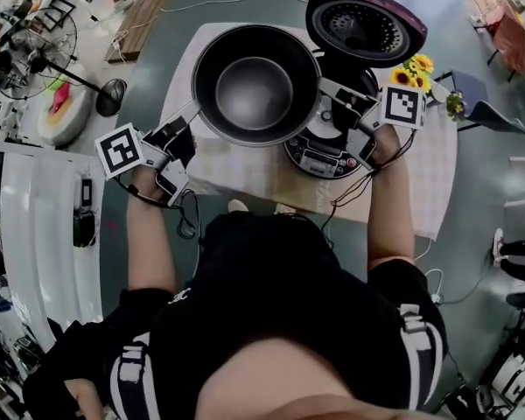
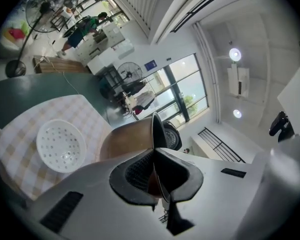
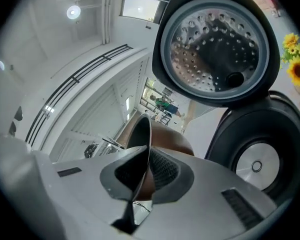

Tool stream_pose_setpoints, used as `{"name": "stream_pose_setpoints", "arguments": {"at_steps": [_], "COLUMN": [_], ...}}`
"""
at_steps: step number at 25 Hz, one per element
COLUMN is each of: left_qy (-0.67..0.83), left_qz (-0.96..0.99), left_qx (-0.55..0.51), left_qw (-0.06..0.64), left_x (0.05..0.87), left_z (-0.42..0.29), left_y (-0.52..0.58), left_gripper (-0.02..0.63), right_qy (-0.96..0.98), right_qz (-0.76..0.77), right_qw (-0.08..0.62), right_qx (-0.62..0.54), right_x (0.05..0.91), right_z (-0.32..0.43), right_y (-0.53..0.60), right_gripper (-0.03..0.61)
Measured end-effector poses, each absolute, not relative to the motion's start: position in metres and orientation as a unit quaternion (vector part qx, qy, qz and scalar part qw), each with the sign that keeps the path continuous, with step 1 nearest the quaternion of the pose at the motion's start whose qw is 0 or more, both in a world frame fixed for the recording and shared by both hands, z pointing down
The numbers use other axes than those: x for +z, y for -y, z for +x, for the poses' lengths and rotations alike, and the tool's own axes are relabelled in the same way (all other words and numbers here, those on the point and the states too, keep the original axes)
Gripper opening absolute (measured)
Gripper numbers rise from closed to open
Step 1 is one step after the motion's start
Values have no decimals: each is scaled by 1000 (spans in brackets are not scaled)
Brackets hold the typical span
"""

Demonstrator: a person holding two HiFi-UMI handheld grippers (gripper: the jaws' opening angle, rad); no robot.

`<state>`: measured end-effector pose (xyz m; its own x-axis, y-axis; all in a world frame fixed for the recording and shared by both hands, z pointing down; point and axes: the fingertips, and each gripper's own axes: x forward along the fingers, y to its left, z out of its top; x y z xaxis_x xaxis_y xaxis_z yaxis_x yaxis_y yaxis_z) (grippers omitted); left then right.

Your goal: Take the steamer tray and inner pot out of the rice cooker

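The dark inner pot (image 1: 254, 86) hangs in the air left of the rice cooker (image 1: 328, 151), gripped at two opposite points of its rim. My left gripper (image 1: 192, 116) is shut on the pot's left rim, and my right gripper (image 1: 322, 90) is shut on its right rim. In the left gripper view the rim (image 2: 155, 129) is pinched between the pads, and the white perforated steamer tray (image 2: 61, 145) lies on the checked cloth below. The right gripper view shows the pot's brown wall (image 3: 165, 141) in the jaws beside the cooker's empty cavity (image 3: 260, 156).
The cooker's lid (image 1: 365, 23) stands open at the back. A checked cloth (image 1: 245, 182) covers the table. Sunflowers (image 1: 411, 68) sit right of the cooker. A standing fan (image 1: 35, 46) is on the floor at far left.
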<state>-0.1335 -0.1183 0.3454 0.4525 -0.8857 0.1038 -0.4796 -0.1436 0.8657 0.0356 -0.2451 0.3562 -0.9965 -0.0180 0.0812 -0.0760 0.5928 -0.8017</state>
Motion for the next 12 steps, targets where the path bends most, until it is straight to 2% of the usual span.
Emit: {"name": "stream_pose_setpoints", "arguments": {"at_steps": [12], "left_qy": [464], "left_qz": [708], "left_qx": [-219], "left_qw": [486], "left_x": [384], "left_z": [-178], "left_y": [76], "left_gripper": [9], "right_qy": [877], "right_qz": [28], "right_qw": [54], "right_qx": [476], "right_x": [393], "right_z": [-10], "right_y": [199], "right_gripper": [12]}}
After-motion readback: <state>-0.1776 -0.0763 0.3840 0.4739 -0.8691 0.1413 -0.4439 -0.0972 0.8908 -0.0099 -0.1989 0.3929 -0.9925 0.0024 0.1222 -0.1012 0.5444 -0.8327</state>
